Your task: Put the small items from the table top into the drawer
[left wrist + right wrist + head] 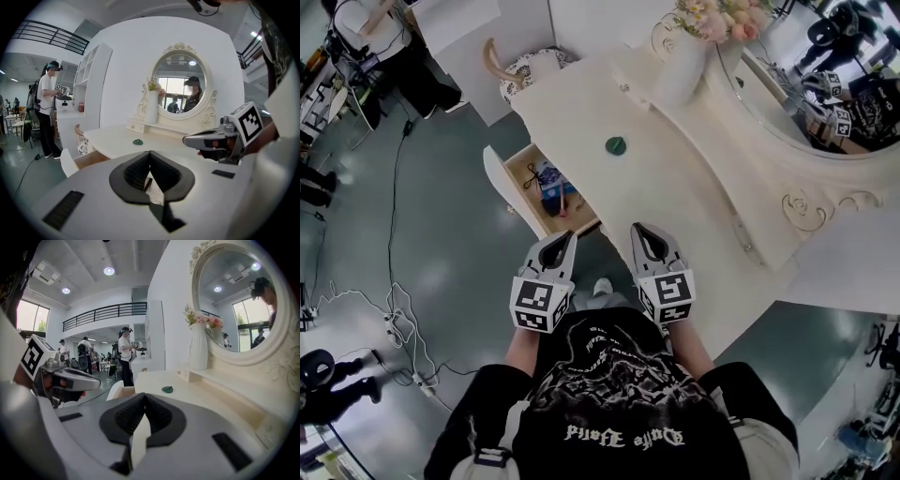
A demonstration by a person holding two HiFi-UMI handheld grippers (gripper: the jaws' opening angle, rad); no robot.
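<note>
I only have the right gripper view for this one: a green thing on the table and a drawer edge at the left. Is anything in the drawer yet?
Observer: Yes. The head view shows the open drawer already holding several small items.
Operator: Is the left gripper carrying something?
Observer: No. Its own view shows the jaws together, nothing between them.
Operator: Anything else left to move?
Observer: Only the green item; otherwise just the vase stands there.

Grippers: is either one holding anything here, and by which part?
Nothing is held. The left gripper and right gripper are both shut and empty; the green item lies on the table top.
</note>
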